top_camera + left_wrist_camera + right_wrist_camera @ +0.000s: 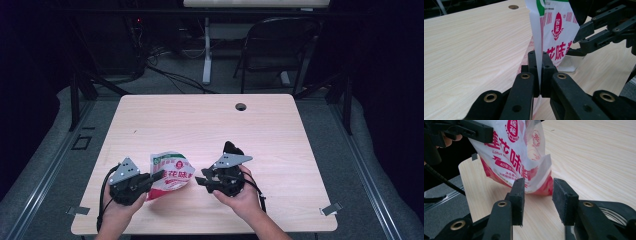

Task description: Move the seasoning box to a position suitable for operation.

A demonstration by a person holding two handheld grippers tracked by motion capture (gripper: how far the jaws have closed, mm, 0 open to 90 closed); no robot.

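From above we see the left gripper (150, 178) clamped on the seasoning bag's (169, 174) edge. Our right gripper view adds detail: the right gripper (538, 195) has its pads parted, the bag's corner just beyond them, untouched.

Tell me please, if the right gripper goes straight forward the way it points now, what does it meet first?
Most likely the red and white bag. In the right gripper view the right gripper stands open, aimed at the bag's lower corner just ahead. The left gripper holds the bag's other edge. The remaining gap is hard to judge.
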